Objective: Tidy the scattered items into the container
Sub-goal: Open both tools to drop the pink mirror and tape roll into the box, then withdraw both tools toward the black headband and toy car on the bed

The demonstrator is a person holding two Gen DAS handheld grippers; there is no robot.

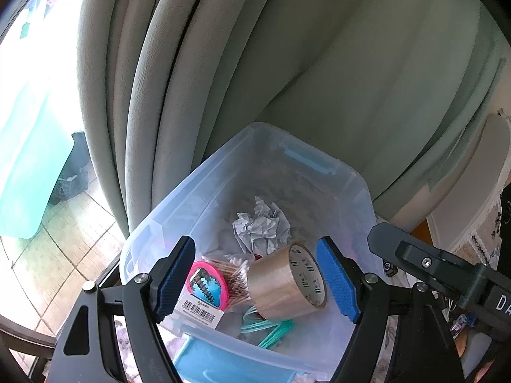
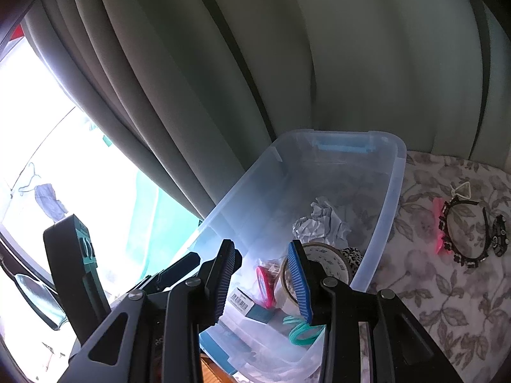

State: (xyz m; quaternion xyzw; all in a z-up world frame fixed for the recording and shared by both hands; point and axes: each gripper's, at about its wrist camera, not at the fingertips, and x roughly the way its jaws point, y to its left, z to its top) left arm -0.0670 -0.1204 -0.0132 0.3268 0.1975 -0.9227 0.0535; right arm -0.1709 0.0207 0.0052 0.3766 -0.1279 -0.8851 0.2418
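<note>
Tape roll (image 1: 285, 279) between left claw (image 1: 255, 279) fingers.

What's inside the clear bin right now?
In the bin: crumpled paper, tape roll, cotton swabs, teal loops, a leopard-print item. Whatever is beneath the tape is hidden.

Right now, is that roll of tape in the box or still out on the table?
In the box. The tape lies on its side among cotton swabs and crumpled paper.

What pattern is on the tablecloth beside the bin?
A floral leaf print on the tablecloth, clearest in the right wrist view.
</note>
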